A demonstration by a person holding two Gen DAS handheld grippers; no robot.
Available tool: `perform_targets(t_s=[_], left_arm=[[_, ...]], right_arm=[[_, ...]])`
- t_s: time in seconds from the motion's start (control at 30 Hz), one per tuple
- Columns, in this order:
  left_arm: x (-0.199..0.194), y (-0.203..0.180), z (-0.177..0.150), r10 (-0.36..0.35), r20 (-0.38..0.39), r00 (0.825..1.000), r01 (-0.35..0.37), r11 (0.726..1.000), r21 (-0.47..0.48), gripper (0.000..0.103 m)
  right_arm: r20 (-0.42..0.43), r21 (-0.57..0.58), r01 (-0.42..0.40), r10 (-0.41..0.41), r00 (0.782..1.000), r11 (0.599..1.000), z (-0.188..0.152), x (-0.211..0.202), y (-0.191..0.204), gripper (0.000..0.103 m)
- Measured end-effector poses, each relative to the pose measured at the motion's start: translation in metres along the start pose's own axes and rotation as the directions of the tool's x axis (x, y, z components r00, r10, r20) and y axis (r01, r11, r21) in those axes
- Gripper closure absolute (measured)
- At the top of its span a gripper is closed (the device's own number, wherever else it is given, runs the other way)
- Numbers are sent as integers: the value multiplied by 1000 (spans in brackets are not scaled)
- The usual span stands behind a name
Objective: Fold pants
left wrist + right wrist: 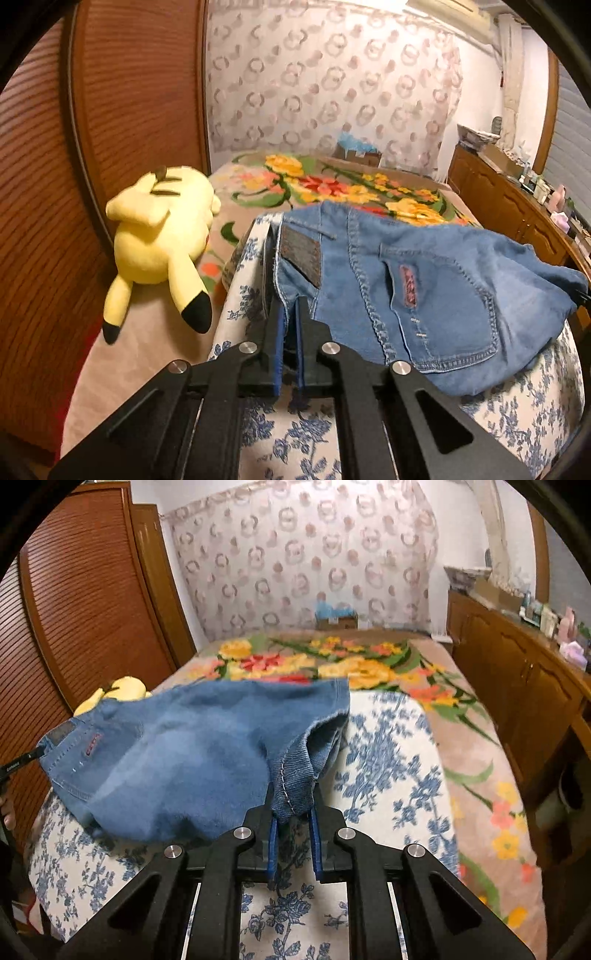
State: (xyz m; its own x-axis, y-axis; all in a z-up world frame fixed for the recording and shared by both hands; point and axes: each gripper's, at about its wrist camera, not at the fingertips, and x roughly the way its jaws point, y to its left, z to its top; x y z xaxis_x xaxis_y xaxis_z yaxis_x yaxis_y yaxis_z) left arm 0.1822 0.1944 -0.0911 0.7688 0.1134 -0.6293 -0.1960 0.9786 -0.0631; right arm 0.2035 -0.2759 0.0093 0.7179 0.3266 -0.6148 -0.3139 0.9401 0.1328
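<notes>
Floral cushion [295, 435] | jeans [424, 288] stretched crosswise | both grippers clamping ends

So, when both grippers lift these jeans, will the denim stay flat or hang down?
Likely it hangs: the jeans already sag between the left gripper at the waistband and the right gripper at the hem. The thick seams probably grip well. Folded denim looks fairly heavy, so expect it to drag on the floral cushion.

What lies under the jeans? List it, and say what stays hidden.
Under the jeans lies a white cushion with blue flowers, on a floral blanket. The cushion's middle is covered; anything between it and the denim cannot be seen.
</notes>
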Motion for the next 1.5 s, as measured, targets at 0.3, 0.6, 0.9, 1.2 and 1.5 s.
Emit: perform_targets(t_s=[0.3, 0.6, 0.9, 1.2, 1.5], left_arm=[[-39, -6, -22, -27, 61, 998, 27, 1000, 10, 97], [-77, -13, -65, -77, 84, 993, 76, 997, 16, 97], [-109, -9, -106, -102, 34, 994, 102, 995, 3, 97], [-91, -14, -116, -52, -26, 998, 52, 998, 24, 75], [-86, -25, -106, -75, 14, 997, 74, 996, 52, 44]], right_arm=[[56, -1, 27, -27, 998, 1000, -35, -47, -12, 90], [68, 9, 49, -50, 996, 999, -83, -91, -5, 90], [39, 53, 25, -28, 999, 998, -106, -117, -8, 89], [19, 76, 23, -25, 1000, 997, -112, -116, -17, 84], [20, 89, 43, -45, 999, 995, -125, -126, -15, 71]])
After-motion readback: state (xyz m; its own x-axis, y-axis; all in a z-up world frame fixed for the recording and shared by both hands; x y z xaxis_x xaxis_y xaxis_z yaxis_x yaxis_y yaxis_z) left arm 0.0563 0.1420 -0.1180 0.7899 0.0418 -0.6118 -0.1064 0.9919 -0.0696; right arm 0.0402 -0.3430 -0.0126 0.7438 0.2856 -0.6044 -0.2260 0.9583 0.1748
